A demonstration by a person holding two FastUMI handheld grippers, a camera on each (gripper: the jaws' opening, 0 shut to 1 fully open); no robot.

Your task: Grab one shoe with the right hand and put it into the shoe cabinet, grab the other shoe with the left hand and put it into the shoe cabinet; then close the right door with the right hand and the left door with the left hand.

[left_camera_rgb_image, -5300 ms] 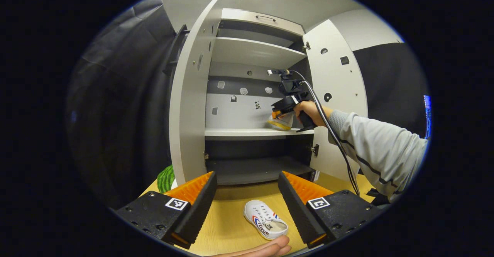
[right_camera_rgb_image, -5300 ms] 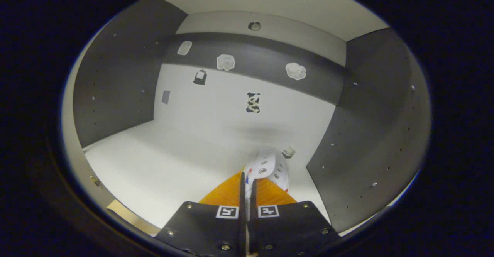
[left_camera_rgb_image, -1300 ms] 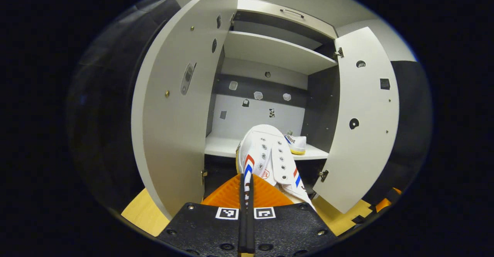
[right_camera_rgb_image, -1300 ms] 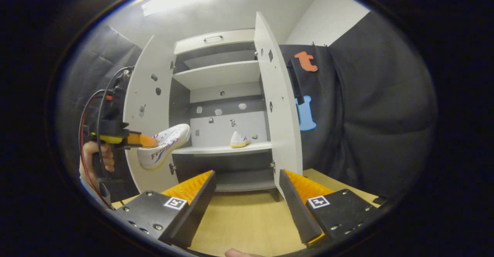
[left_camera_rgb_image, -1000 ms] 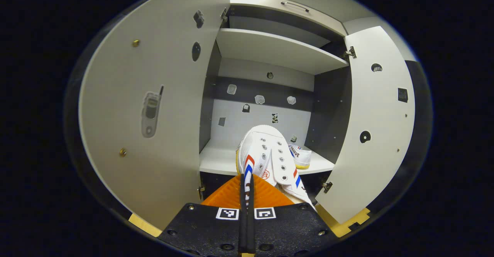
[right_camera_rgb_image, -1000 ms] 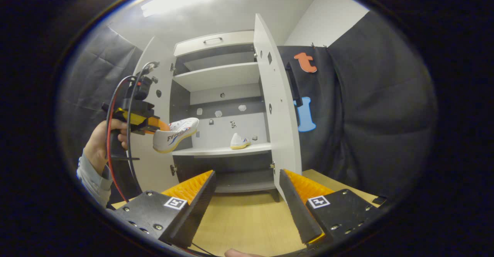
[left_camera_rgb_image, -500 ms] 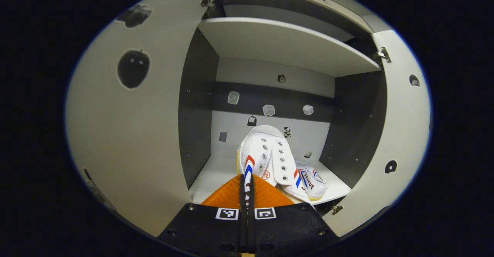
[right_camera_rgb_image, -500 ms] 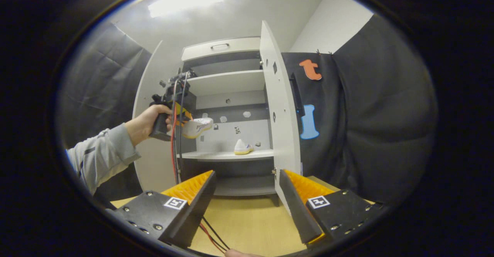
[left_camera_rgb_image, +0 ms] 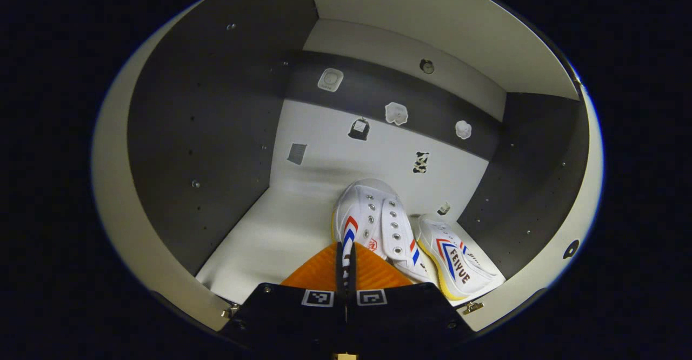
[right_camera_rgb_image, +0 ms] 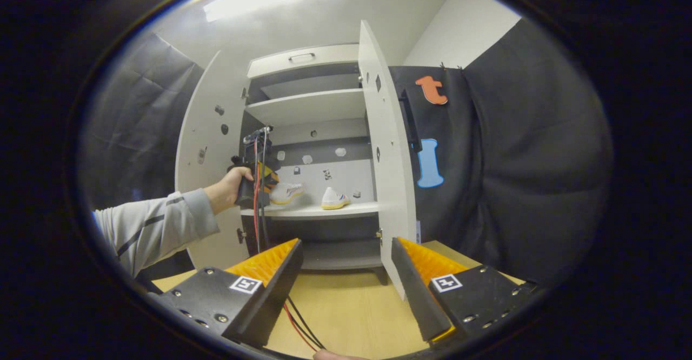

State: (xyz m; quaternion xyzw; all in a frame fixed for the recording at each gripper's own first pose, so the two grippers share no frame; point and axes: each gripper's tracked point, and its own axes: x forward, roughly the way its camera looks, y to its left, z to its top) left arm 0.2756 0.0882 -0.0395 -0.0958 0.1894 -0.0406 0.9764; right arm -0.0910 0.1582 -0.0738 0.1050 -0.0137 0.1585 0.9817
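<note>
We are on the second shoe (left_camera_rgb_image: 373, 219): the left tool (left_camera_rgb_image: 346, 273) is clenched on it inside the shoe cabinet (right_camera_rgb_image: 316, 106), over the middle shelf (left_camera_rgb_image: 270, 241), just beside the first shoe (left_camera_rgb_image: 454, 257). Next we should lower and let go. The right tool (right_camera_rgb_image: 346, 273) hangs spread over the counter (right_camera_rgb_image: 346, 317); both doors stand open
</note>
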